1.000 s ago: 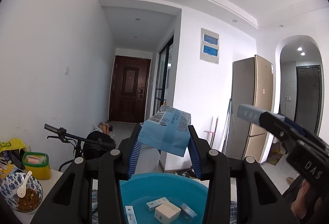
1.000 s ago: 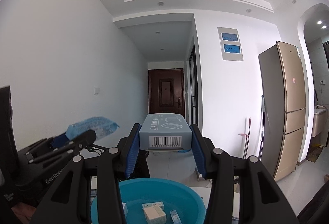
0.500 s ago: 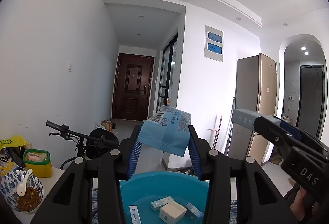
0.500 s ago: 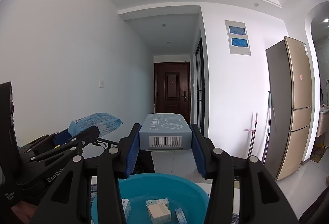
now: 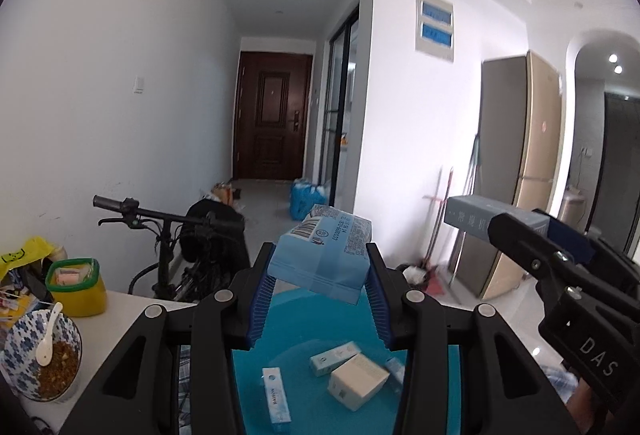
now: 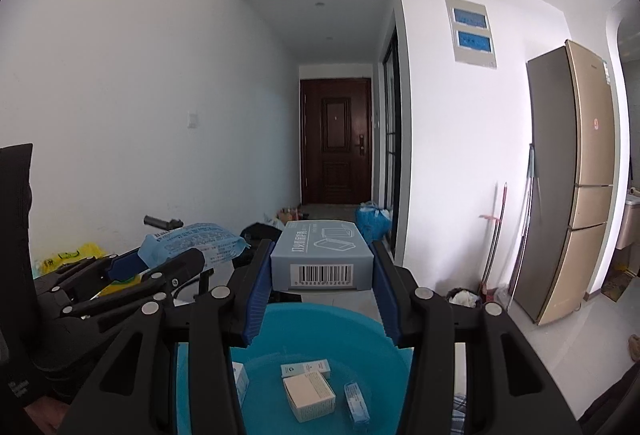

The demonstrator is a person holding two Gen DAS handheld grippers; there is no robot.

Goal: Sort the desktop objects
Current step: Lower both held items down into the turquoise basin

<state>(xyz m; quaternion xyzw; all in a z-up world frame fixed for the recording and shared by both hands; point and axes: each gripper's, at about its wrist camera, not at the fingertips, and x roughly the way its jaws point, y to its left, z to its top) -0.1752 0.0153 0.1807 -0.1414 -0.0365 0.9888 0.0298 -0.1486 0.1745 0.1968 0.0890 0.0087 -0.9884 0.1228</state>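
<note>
1. The light blue soft pack (image 5: 322, 255) sits clamped between the blue-padded fingers (image 5: 262, 299) of the left gripper (image 5: 318, 299), tilted, barcode end up, held in the air above the blue basin (image 5: 304, 319).
2. The grey-blue box (image 6: 322, 255) is pinched level between the two sides of the right gripper (image 6: 320, 299), barcode face toward the camera — it too hangs over the basin, whose near rim (image 6: 296, 309) shows just under it.
3. Inside the basin lie small cartons: a white square box (image 6: 308, 397), a slim white carton (image 6: 306, 368) touching its far side, a narrow blue-and-white carton (image 6: 356, 403) just to its right, and another at the left, half hidden by the gripper (image 6: 239, 379).
4. Each gripper shows in the other's view — the right one with its box at the right of the left view (image 5: 560, 275), the left one with its pack at the left of the right view (image 6: 132, 283).
5. On the white table (image 5: 128, 305) stand a yellow tub with a green rim (image 5: 76, 285) and a patterned bowl of food with a white spoon (image 5: 44, 357).
6. Beyond the table are a black bicycle (image 5: 180, 235), a dark door (image 5: 272, 115) at the hallway's end and a gold fridge (image 5: 516, 171).
</note>
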